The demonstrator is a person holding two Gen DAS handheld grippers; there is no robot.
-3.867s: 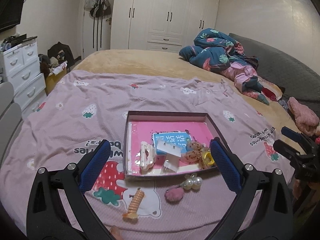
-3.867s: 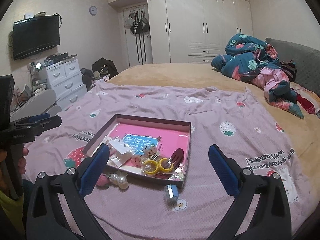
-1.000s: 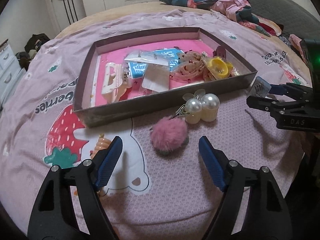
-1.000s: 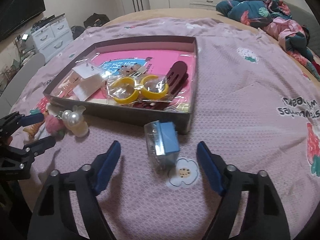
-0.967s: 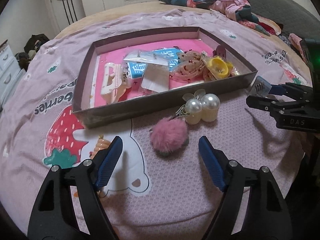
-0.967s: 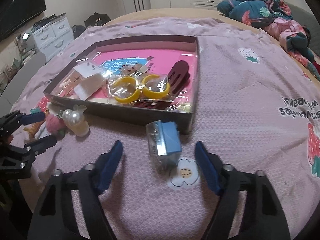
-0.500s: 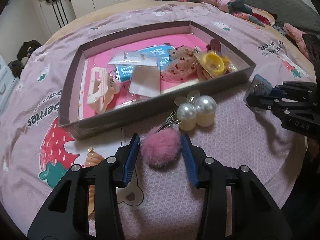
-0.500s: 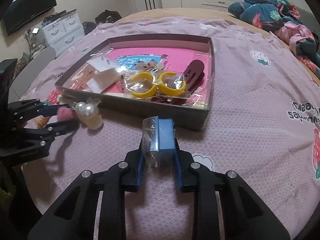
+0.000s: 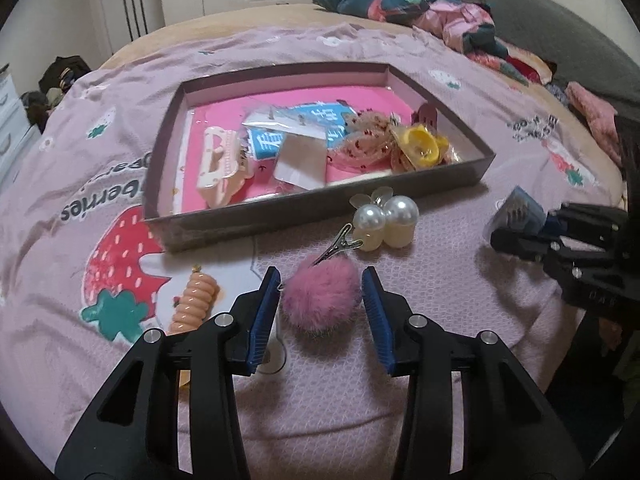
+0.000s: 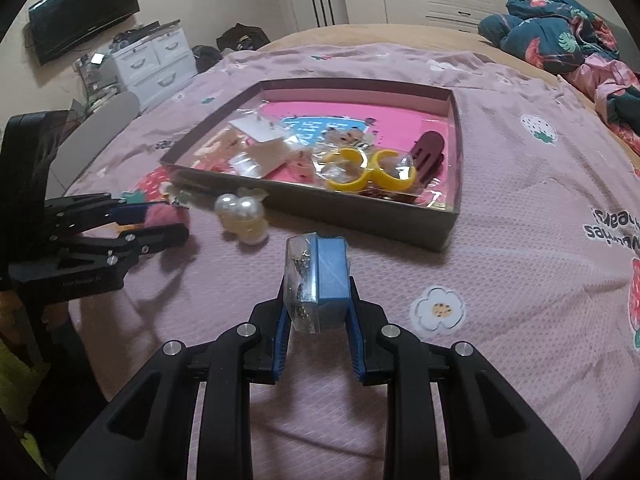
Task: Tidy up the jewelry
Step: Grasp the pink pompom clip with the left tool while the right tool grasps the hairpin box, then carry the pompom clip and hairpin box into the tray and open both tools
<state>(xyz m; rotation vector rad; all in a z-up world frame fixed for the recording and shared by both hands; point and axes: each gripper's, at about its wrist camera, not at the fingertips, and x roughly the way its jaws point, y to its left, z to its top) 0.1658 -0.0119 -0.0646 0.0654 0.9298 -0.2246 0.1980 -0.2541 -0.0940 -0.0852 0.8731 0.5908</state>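
Note:
A shallow brown box [image 9: 328,208] with a pink floor lies on the bed and holds hair clips, yellow rings and packets. My left gripper [image 9: 320,300] is shut on a pink pompom clip [image 9: 320,298] in front of the box. A pearl clip [image 9: 386,222] lies just beyond it. My right gripper [image 10: 316,308] is shut on a small blue box with a clear bag of jewelry [image 10: 316,280], held in front of the brown box [image 10: 360,216]. The same blue box shows in the left wrist view [image 9: 518,212].
An orange spiral hair tie [image 9: 194,300] lies left of my left gripper. The pink strawberry bedspread [image 10: 520,264] covers the bed. Bundled clothes [image 10: 560,36] lie at the far right. White drawers [image 10: 154,60] stand beyond the bed's left side.
Both grippers came down to the bed and closed: the left around the pink pompom clip, the right on the blue box. The right has since lifted the blue box slightly.

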